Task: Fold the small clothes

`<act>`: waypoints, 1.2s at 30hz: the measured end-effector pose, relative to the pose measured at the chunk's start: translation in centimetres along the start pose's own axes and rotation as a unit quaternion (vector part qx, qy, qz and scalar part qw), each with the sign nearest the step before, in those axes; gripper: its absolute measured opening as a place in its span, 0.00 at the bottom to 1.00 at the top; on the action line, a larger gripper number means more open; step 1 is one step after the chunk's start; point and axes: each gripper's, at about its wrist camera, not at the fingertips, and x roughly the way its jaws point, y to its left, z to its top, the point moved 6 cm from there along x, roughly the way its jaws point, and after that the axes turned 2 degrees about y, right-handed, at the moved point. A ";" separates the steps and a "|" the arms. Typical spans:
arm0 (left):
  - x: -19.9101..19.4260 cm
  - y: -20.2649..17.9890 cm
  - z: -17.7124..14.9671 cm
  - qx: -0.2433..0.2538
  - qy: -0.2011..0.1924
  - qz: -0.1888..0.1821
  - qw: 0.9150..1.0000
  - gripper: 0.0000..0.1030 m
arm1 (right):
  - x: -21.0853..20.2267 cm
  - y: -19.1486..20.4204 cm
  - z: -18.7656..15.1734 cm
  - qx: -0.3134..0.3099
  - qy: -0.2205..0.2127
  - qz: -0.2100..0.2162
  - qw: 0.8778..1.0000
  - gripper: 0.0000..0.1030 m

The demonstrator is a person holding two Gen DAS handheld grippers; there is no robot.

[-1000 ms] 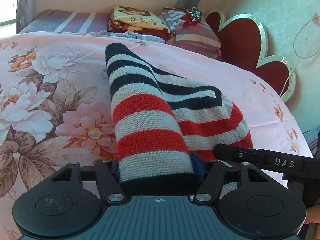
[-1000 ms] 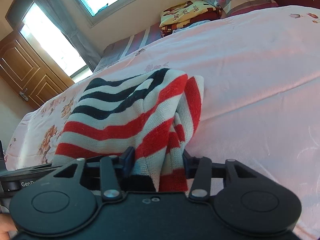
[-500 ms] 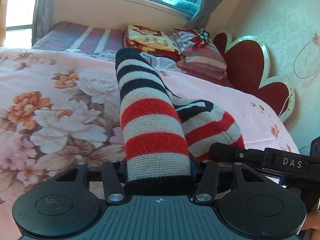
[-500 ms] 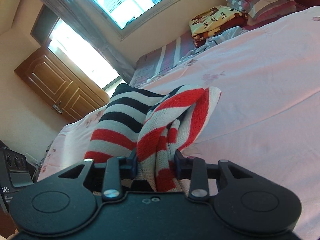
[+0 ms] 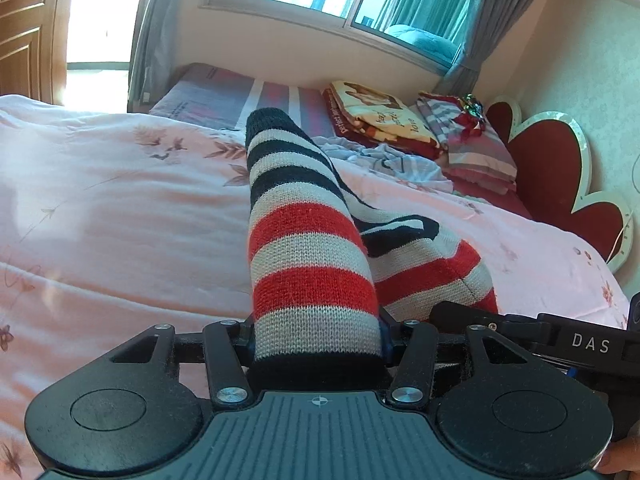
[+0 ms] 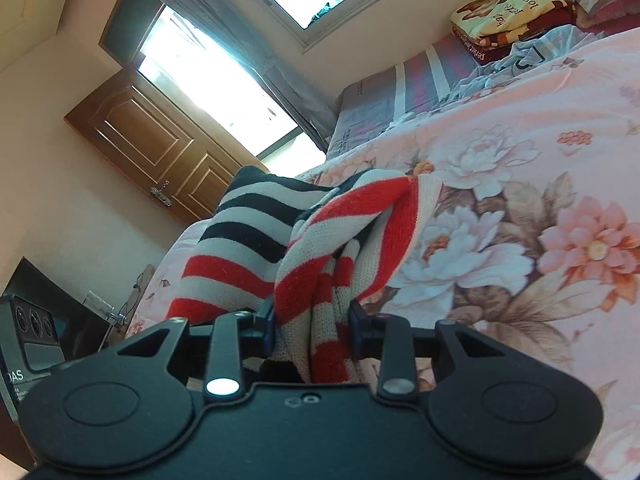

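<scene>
Left tool clamps striped knit garment above floral bedspread.

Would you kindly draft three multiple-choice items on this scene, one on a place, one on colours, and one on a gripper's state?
1. Where does the folded yellow blanket lie?
A. at the far end of the bed, under the window
B. on the floor by the door
C. between the right gripper's fingers

2. Which stripe colours does the knit garment show?
A. green and yellow
B. red, white and black
C. blue and pink

3. What is the left gripper doing?
A. hanging open
B. shut on the garment
C. shut on a pillow

Answers: 1 A, the yellow blanket sits below the window; 2 B, the knit garment shows those stripes; 3 B, the left gripper clamps its hem.
</scene>
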 end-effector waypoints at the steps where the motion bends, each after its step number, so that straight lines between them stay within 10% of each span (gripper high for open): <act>1: 0.6 1.4 0.3 0.003 0.001 -0.002 1.000 0.50 | 1.3 0.6 -0.2 -0.002 -0.001 -0.009 1.000 0.31; 6: 4.2 7.2 -0.2 0.000 0.017 0.006 1.000 0.52 | 6.8 0.8 -1.2 0.007 0.003 -0.050 0.999 0.31; 10: 5.9 9.6 -2.0 -0.003 0.010 0.008 1.000 0.93 | 9.1 -1.3 -2.6 0.005 0.013 -0.098 0.995 0.39; 25: -0.4 6.5 -4.5 0.100 0.000 0.019 0.995 0.93 | 2.5 7.4 -4.5 -0.125 -0.047 -0.165 0.977 0.33; 36: 0.8 6.6 -6.7 0.075 0.021 0.031 0.996 0.94 | 4.6 3.4 -8.8 -0.096 -0.016 -0.219 0.971 0.28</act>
